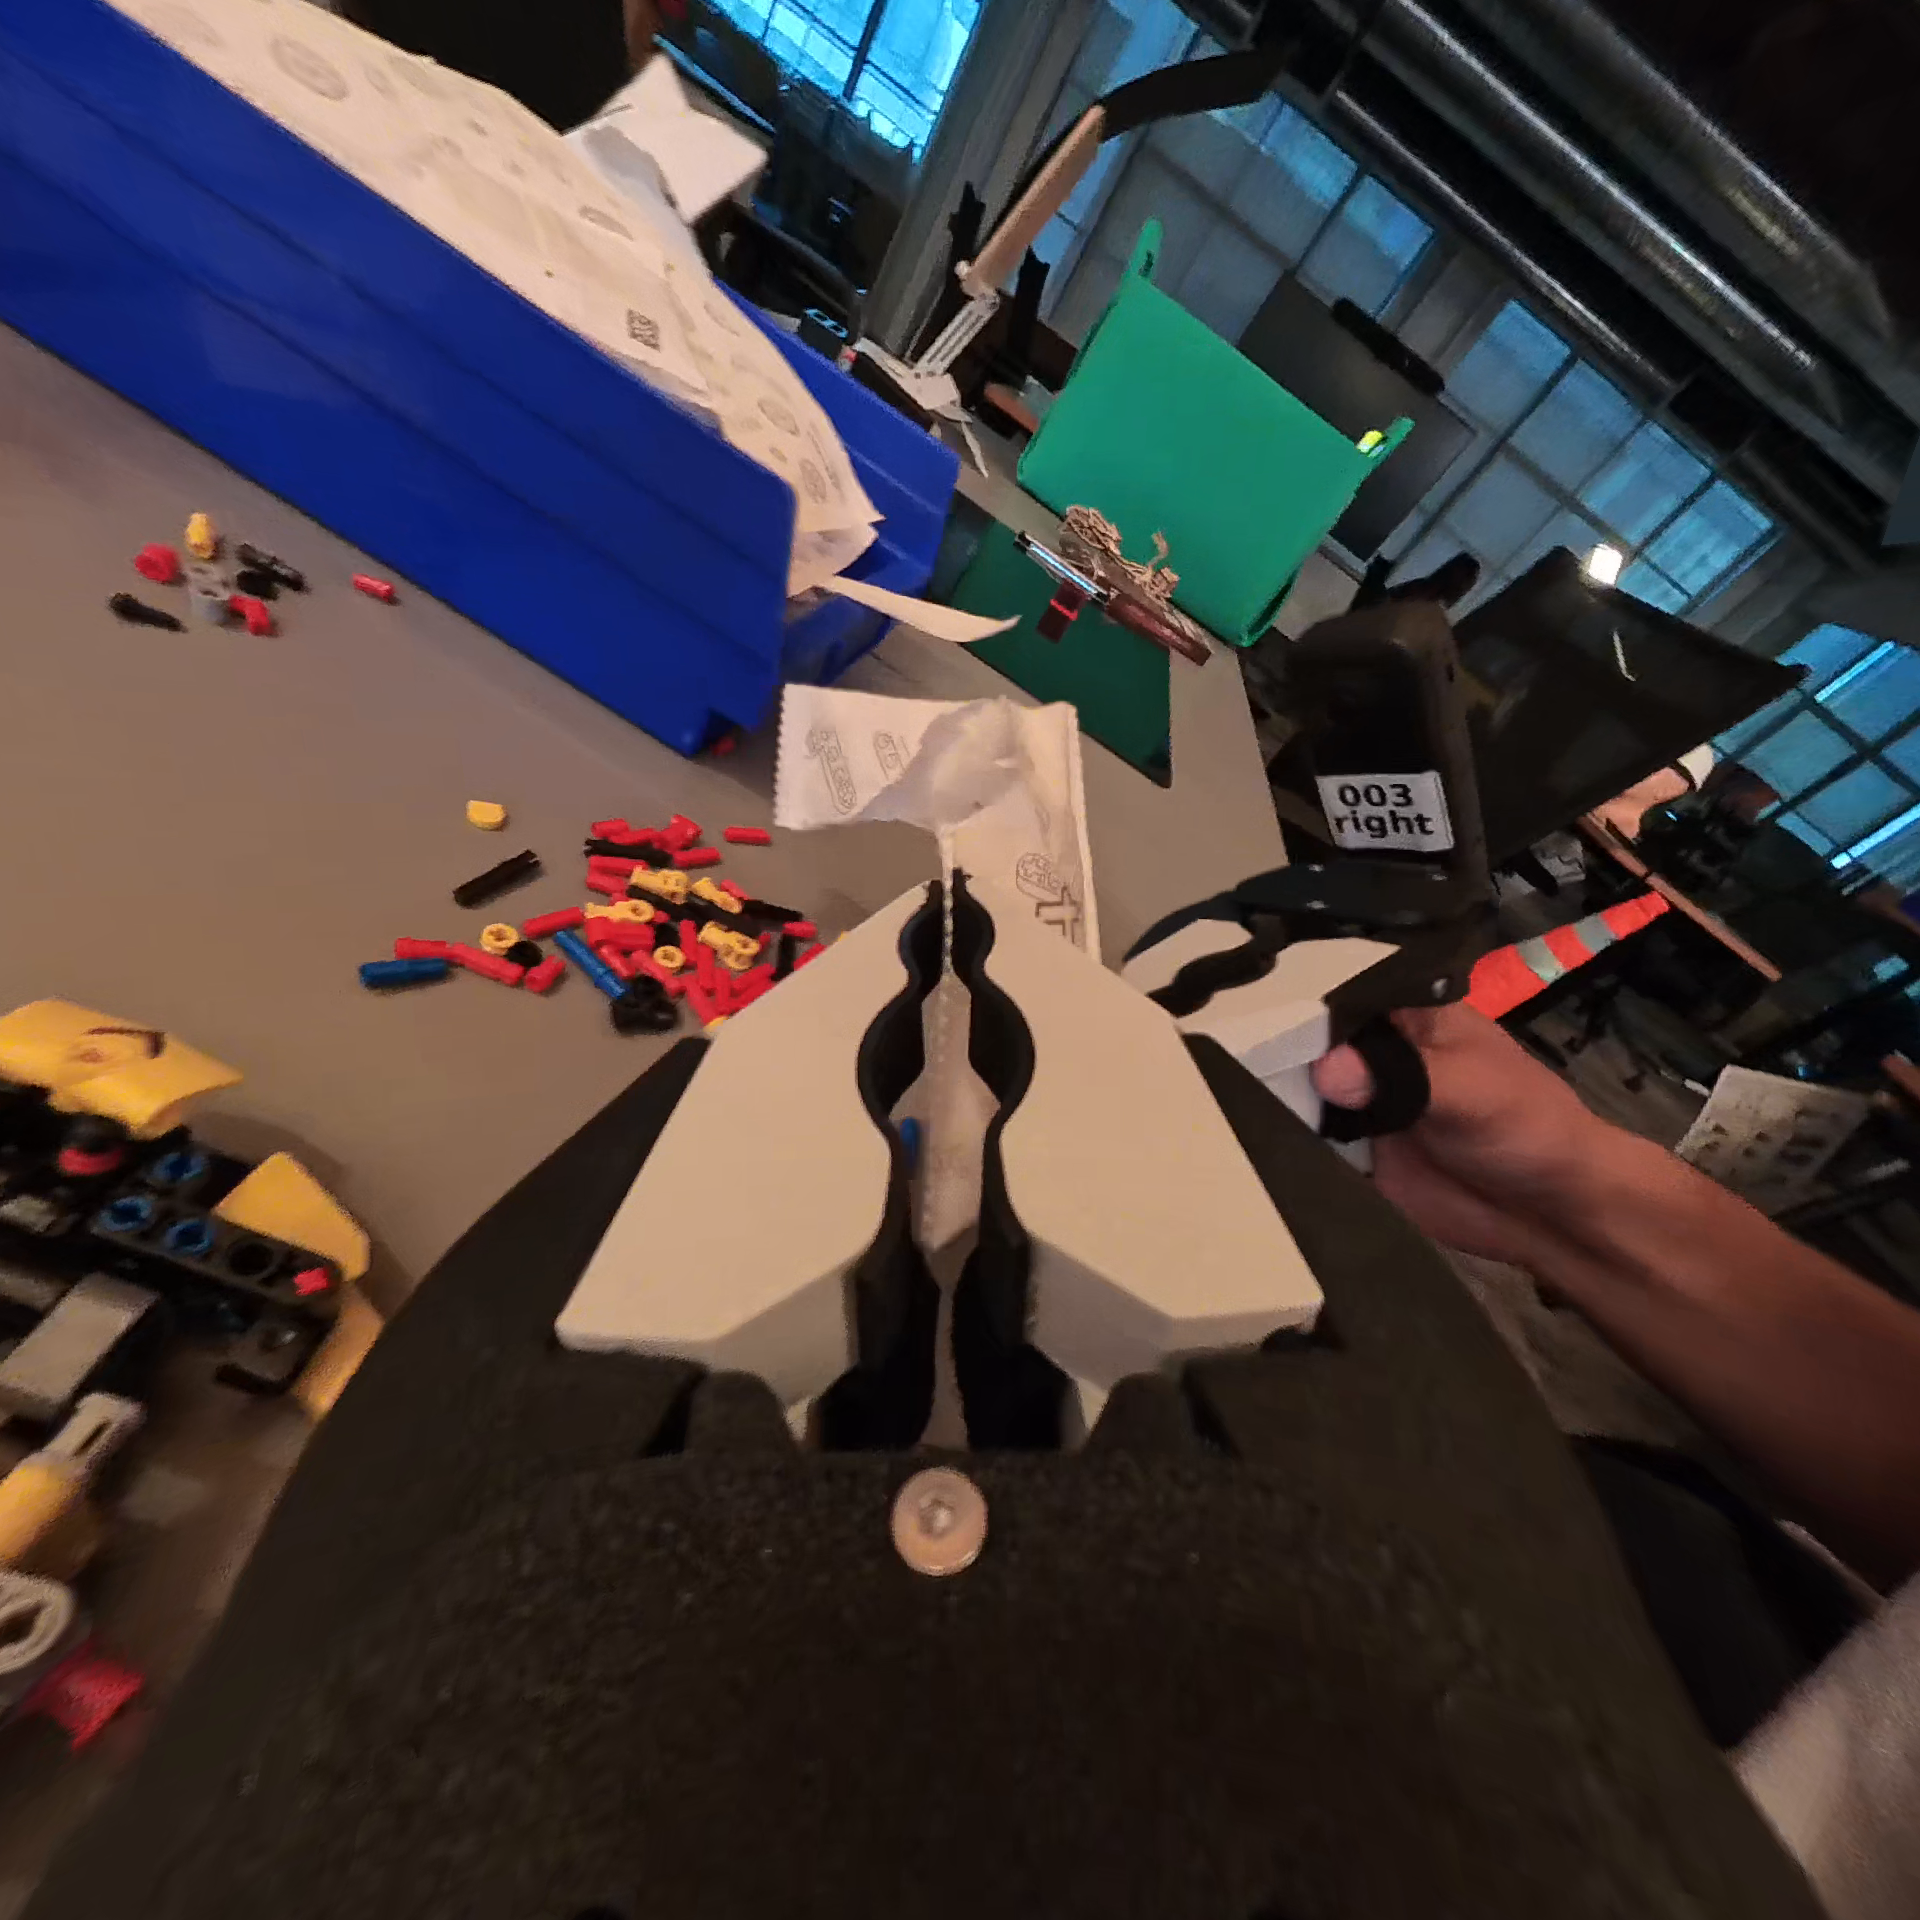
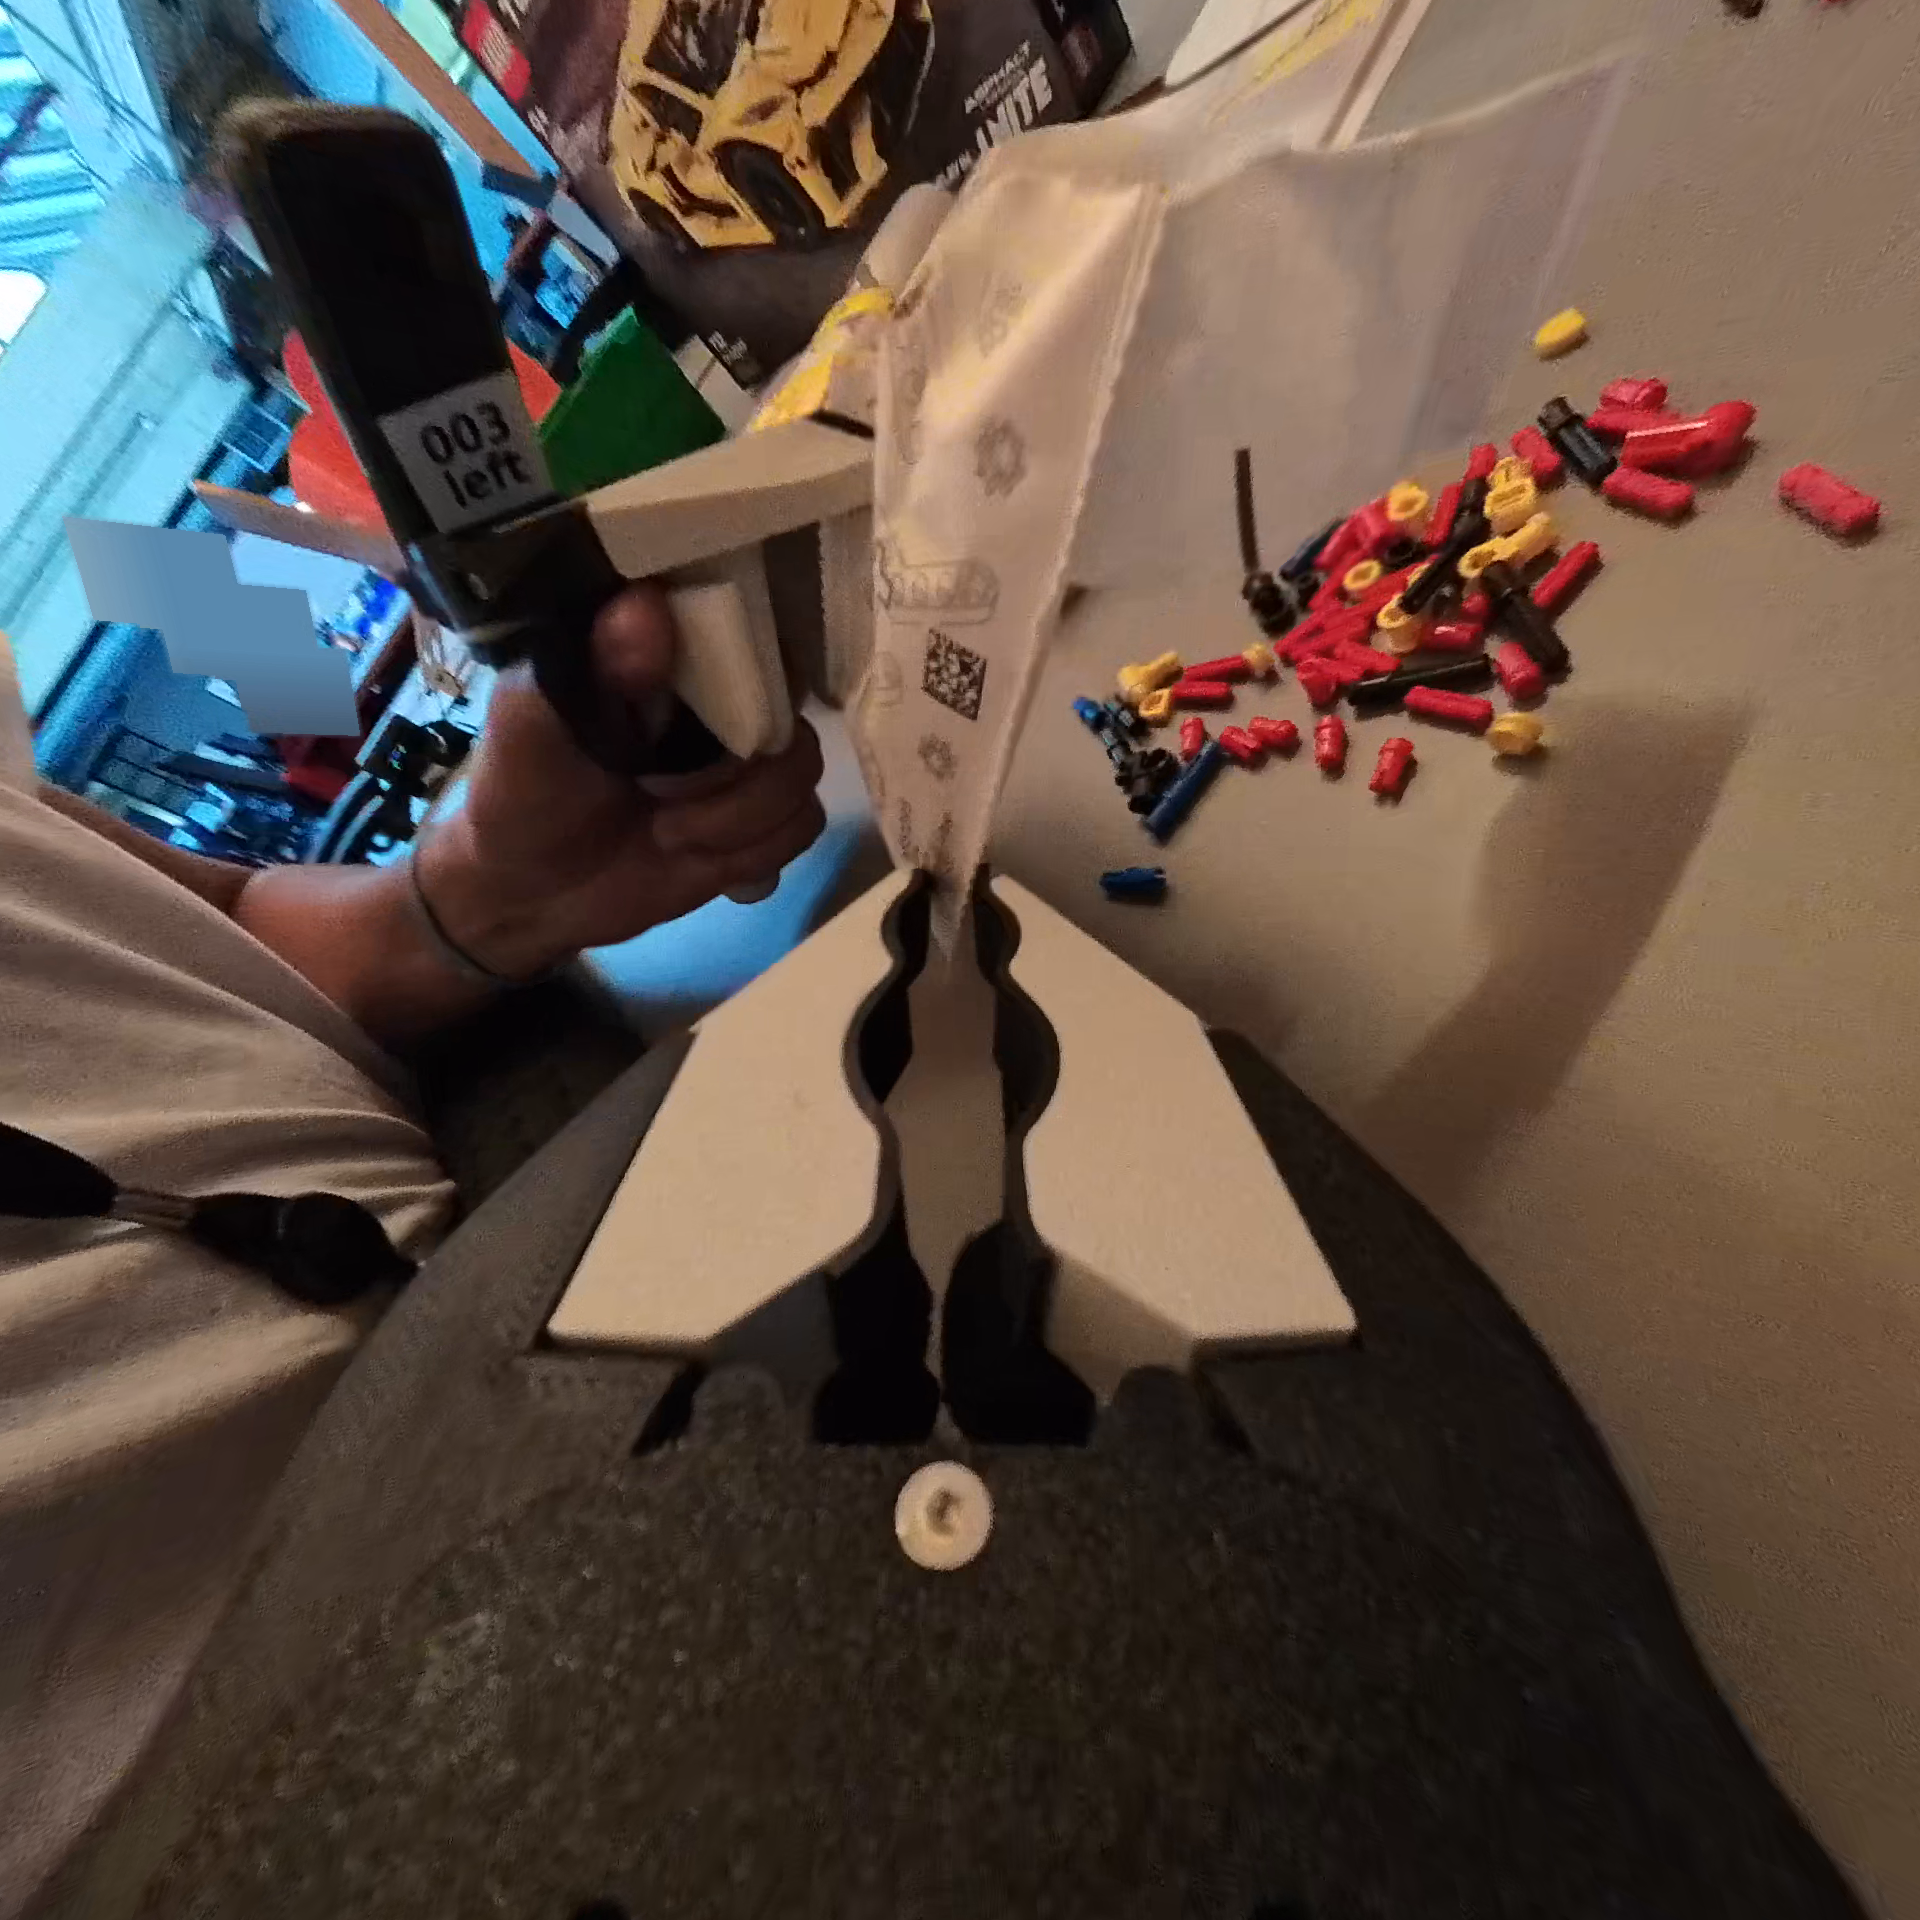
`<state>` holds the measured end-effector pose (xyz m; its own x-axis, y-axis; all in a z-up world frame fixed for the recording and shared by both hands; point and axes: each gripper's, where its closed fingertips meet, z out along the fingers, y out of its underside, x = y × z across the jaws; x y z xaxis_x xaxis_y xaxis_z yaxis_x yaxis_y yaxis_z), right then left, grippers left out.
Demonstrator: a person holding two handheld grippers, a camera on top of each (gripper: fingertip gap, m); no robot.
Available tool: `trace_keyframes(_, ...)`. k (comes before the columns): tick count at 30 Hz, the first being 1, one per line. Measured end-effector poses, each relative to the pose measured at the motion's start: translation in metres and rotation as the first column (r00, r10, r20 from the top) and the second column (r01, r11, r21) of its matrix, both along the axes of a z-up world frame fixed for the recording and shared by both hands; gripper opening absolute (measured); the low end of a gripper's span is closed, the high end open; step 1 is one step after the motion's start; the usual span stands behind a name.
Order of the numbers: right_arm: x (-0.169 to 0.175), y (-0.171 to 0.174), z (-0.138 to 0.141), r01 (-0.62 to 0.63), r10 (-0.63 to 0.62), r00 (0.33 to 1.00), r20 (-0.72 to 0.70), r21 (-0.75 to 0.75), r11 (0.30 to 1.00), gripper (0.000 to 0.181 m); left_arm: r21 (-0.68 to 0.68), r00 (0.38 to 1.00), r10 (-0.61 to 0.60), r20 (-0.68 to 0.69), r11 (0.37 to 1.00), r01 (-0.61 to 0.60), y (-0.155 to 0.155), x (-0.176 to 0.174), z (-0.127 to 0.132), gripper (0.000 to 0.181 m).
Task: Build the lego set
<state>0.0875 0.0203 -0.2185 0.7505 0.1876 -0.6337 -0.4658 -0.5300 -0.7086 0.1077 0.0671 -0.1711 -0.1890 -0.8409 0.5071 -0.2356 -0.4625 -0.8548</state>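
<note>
While both of your tongs are pinching the same white paper bag, you are in the step of opening or emptying a parts bag, not yet in the building itself. The left tongs are closed narrow on one edge of the bag, and the right tongs are closed narrow on a lower corner of it, so the bag hangs stretched between them above the grey tabletop. In the left wrist view the upper part of the bag looks torn and crumpled. If some pieces are inside, I cannot tell. A pile of small pieces, red, yellow, black and blue, lies on the tabletop just beside the bag, and a second little group lies farther, near the blue bins. The half-built model, black and yellow, stands at the left edge of the left wrist view, well apart from the bag. For the next move, I think you need to pull the two tongs apart in a steady way, or tip the bag over the pile, and keep it low so that the pieces do not roll away.
</note>
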Motion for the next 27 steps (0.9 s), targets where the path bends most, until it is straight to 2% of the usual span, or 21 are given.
trace_keyframes(5,0.007,0.000,0.027,0.074,-0.042,0.969,-0.243,0.123,0.990,0.001,-0.041,0.998,0.040,-0.043,0.998,-0.042,0.014,-0.003,-0.008,0.000)
trace_keyframes(10,0.002,0.004,0.020,0.051,-0.033,0.978,-0.208,0.080,0.996,0.000,-0.048,0.999,0.026,-0.037,0.998,-0.028,0.004,0.000,-0.008,0.000)
trace_keyframes(13,0.009,0.007,0.016,0.089,-0.078,0.980,-0.182,0.052,0.995,0.000,-0.044,0.998,0.049,-0.035,0.998,-0.051,0.014,-0.001,-0.005,0.000)
trace_keyframes(15,0.017,0.006,0.019,0.116,-0.101,0.964,-0.246,0.047,0.992,0.000,-0.067,0.999,0.026,-0.037,0.997,-0.029,0.019,-0.004,-0.005,0.003)
trace_keyframes(17,0.025,0.005,0.019,0.145,-0.126,0.945,-0.301,0.043,0.988,0.000,-0.080,0.998,-0.013,-0.063,0.997,0.008,0.018,-0.006,-0.010,0.015)
trace_keyframes(20,0.031,0.003,0.018,0.154,-0.131,0.941,-0.312,0.048,0.987,0.000,-0.096,0.994,-0.082,-0.071,0.993,0.075,0.011,-0.014,-0.014,0.019)
trace_keyframes(24,0.032,0.001,0.021,0.141,-0.114,0.935,-0.336,0.058,0.988,0.000,-0.036,0.983,-0.142,-0.116,0.990,0.139,-0.001,-0.029,-0.027,0.018)
trace_keyframes(27,0.032,0.001,0.021,0.133,-0.105,0.927,-0.359,0.056,0.990,0.000,0.029,0.982,-0.151,-0.116,0.988,0.155,-0.006,-0.036,-0.027,0.014)
